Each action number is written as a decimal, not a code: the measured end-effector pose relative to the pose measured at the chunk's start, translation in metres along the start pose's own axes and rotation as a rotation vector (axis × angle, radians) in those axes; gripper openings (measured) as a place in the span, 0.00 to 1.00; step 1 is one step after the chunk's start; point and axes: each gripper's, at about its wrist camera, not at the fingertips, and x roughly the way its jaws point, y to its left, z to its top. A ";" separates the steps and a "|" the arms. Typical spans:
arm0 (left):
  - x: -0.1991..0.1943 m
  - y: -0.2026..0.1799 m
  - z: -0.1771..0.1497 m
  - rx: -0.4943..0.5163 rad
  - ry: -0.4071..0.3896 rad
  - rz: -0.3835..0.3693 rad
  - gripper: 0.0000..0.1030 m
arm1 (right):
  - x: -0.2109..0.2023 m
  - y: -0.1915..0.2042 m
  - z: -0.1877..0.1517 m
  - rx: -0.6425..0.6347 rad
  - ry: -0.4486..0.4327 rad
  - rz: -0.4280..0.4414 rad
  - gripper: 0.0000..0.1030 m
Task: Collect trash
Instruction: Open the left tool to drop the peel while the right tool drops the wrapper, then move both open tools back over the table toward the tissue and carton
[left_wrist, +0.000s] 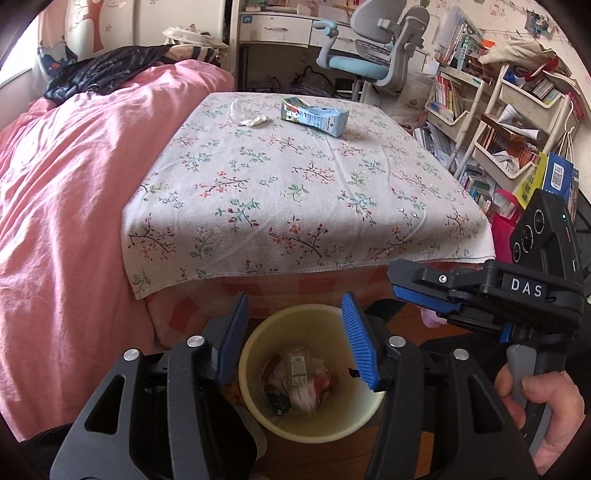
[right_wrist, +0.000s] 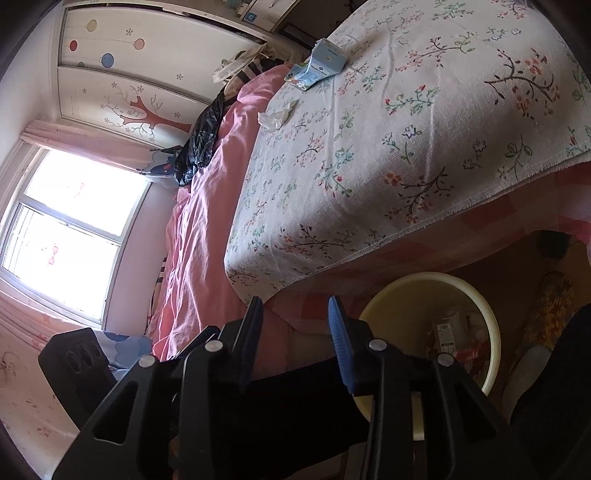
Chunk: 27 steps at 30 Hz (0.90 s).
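A pale yellow bin (left_wrist: 255, 332) stands on the floor against the front of a surface covered with a floral cloth (left_wrist: 295, 184). Inside it lie a small carton and crumpled red-and-white wrappers (left_wrist: 299, 380). My left gripper (left_wrist: 295, 299) hangs open right above the bin with nothing between its blue pads. My right gripper (left_wrist: 395, 280), held by a hand (left_wrist: 546, 406), hovers beside the bin's right rim; in its own view the right gripper (right_wrist: 295, 301) is open and holds nothing, with the bin (right_wrist: 406, 295) to its right. At the cloth's far end lie a blue-green drink carton (left_wrist: 314, 116) (right_wrist: 319, 64) and a crumpled white tissue (left_wrist: 249, 114) (right_wrist: 277, 116).
A pink duvet (left_wrist: 74, 184) with a black jacket on it covers the bed at the left. Behind the cloth stand a grey-blue desk chair (left_wrist: 376, 48) and a desk. A crowded book cart (left_wrist: 498, 122) and bags fill the right side. A dark-clad leg (right_wrist: 295, 406) lies below the right gripper.
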 end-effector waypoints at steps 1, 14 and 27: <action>-0.001 0.000 0.001 -0.001 -0.006 0.005 0.53 | 0.000 0.000 0.000 -0.003 0.000 -0.003 0.37; -0.016 0.006 0.010 -0.026 -0.134 0.086 0.78 | -0.012 0.032 0.001 -0.195 -0.111 -0.153 0.64; -0.042 0.013 0.065 -0.019 -0.328 0.128 0.86 | -0.032 0.106 0.051 -0.584 -0.276 -0.348 0.82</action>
